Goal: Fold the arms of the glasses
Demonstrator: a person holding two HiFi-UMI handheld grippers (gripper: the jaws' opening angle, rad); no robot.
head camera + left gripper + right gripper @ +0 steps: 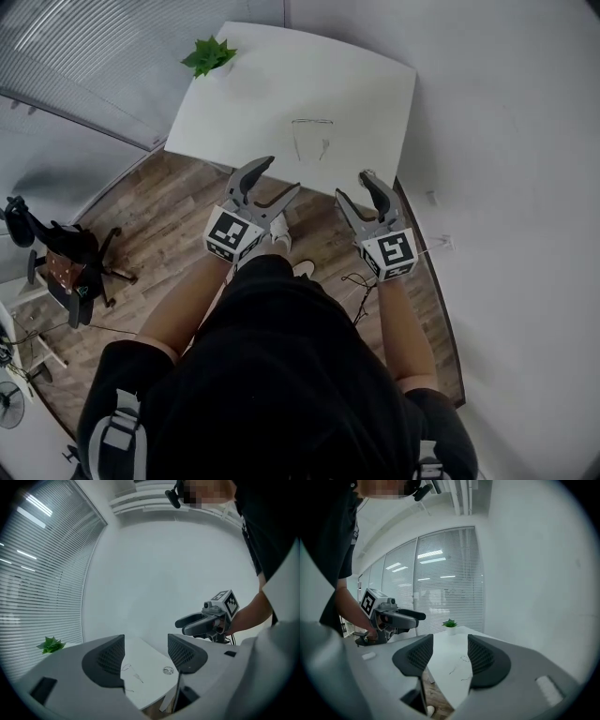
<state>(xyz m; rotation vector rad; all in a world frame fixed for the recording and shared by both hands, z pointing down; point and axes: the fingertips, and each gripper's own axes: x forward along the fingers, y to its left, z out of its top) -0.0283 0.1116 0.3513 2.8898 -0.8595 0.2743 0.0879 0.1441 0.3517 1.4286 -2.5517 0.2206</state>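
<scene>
A pair of thin wire-framed glasses (311, 137) lies on the white table (375, 84), its arms spread toward me. Both grippers hover short of the table's near edge, above the wooden floor. My left gripper (281, 175) is open with nothing between its fingers, and my right gripper (354, 186) is open and empty too. In the left gripper view the glasses (131, 673) show through the gap of the left gripper (146, 656), with the right gripper (192, 623) off to the side. In the right gripper view the glasses (459, 667) lie beyond the open right gripper (450, 656).
A small green plant (208, 54) stands at the table's far left corner. A round fitting (168, 670) is set in the tabletop near the edge. A black office chair (66, 253) stands on the floor at left. A white wall runs along the right, blinds along the left.
</scene>
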